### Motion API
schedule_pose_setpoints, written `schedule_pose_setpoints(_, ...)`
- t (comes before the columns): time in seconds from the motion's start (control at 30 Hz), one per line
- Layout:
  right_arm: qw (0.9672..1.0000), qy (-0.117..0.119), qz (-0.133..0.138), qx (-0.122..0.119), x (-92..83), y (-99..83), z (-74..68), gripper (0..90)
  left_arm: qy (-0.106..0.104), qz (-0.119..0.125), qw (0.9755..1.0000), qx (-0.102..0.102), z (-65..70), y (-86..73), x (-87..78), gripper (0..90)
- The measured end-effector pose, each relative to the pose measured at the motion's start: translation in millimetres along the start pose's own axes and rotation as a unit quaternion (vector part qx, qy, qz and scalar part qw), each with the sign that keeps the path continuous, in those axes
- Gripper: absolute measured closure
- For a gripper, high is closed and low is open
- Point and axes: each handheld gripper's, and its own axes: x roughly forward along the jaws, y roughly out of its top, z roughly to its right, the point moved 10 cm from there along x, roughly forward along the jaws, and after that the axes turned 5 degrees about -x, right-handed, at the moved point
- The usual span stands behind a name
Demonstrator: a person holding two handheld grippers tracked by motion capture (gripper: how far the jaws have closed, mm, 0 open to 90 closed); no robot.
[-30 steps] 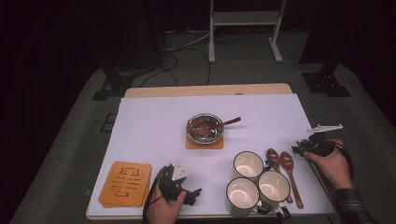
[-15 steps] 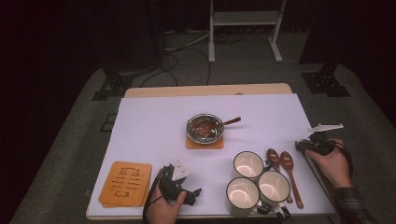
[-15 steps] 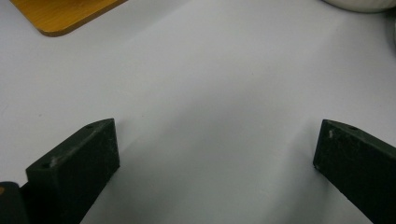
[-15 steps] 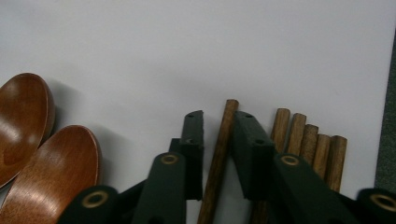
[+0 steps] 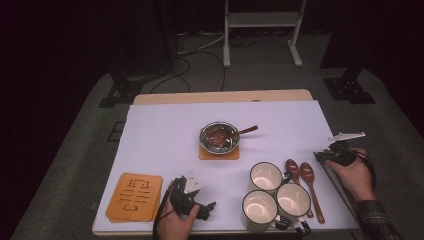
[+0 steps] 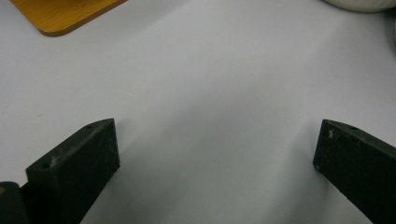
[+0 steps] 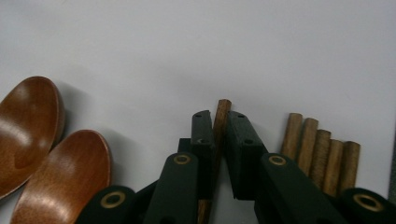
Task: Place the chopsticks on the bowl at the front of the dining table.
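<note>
Item: chopstick (image 7: 219,122), one, clamped between right gripper (image 7: 218,122) jaws just closing, drawn from bundle (image 7: 321,145) at table (image 5: 165,130) right edge; left gripper (image 6: 217,149) jaws apart, idle, near edge.

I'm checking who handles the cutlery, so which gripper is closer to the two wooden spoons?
Right. The right gripper sits just right of the wooden spoons, shut on a chopstick. The left gripper lies far left, beyond the mugs.

We see a brown wooden chopstick (image 7: 221,122) between black jaws, reddish-brown glossy spoons (image 7: 32,140), white-lined cream mugs (image 5: 266,176), a white bench (image 5: 160,135) and an orange coaster (image 5: 135,196) with dark cut-out markings.
</note>
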Motion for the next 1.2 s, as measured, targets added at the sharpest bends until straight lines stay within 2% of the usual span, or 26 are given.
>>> schedule_pose_setpoints(0.7, 0.9992, 0.029, -0.005, -0.027, 9.3, 12.0, -28.9, 82.2, 0.0, 0.0, 1.0, 0.0, 0.0, 0.0, 0.0, 0.0)
schedule_pose_setpoints(1.2, 0.9989, 0.036, -0.006, -0.029, 22.6, 28.1, -36.9, 82.7, 0.0, 0.0, 1.0, 0.0, 0.0, 0.0, 0.0, 0.0)
